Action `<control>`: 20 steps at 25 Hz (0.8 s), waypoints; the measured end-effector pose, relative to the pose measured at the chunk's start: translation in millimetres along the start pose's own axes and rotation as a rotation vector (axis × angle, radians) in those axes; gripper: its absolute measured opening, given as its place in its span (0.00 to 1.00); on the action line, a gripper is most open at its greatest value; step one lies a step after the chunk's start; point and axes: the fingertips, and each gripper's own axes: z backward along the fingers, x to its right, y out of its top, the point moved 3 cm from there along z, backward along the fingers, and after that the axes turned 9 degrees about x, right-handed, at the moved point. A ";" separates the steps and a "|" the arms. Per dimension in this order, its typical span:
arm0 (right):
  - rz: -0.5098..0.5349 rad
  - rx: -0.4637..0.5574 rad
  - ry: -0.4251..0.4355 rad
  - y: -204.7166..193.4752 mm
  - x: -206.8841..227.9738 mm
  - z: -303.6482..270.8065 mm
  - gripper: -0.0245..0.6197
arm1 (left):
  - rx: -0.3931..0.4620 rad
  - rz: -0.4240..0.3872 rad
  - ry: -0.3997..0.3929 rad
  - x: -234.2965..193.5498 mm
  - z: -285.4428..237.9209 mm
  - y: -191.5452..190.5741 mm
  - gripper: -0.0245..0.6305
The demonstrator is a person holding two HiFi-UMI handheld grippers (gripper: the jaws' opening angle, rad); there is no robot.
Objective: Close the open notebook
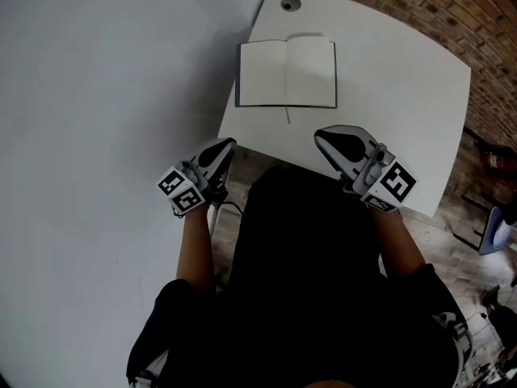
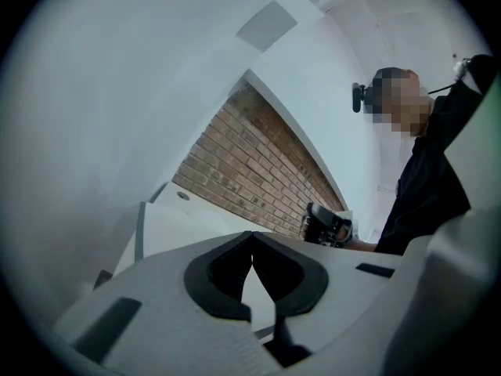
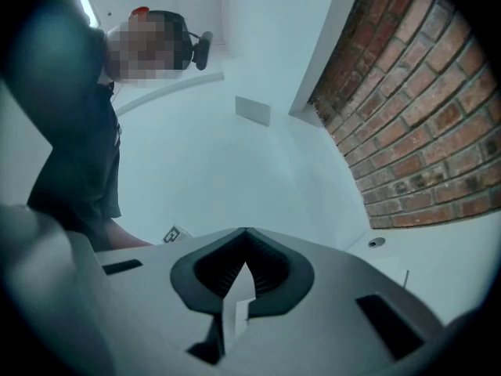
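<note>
An open notebook (image 1: 287,73) with blank white pages and a dark cover lies flat on the white table (image 1: 388,79), a thin ribbon marker hanging off its near edge. My left gripper (image 1: 227,144) is held off the table's near left corner, short of the notebook, jaws shut and empty. My right gripper (image 1: 321,135) hovers over the table's near edge, just below the notebook's right page, also shut and empty. In the left gripper view the fingertips (image 2: 251,234) meet. In the right gripper view the fingertips (image 3: 246,232) touch too. The notebook is hidden behind the jaws in both gripper views.
A round cable hole (image 1: 290,4) sits in the table's far left corner. A brick wall (image 1: 452,10) runs behind and to the right of the table. A plain white wall (image 1: 105,95) fills the left. Objects stand on the floor (image 1: 493,233) at the right.
</note>
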 end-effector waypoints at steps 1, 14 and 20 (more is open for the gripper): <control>-0.003 0.004 -0.014 -1.2 2.9 -0.7 0.05 | -0.006 0.002 0.009 -7.9 -0.4 3.2 0.06; -0.003 -0.034 -0.277 -15.8 47.6 -51.6 0.05 | -0.149 0.122 -0.033 -151.4 -52.0 34.4 0.07; 0.021 -0.069 -0.356 -19.5 59.4 -72.1 0.05 | -0.198 0.168 -0.029 -200.7 -92.3 33.3 0.07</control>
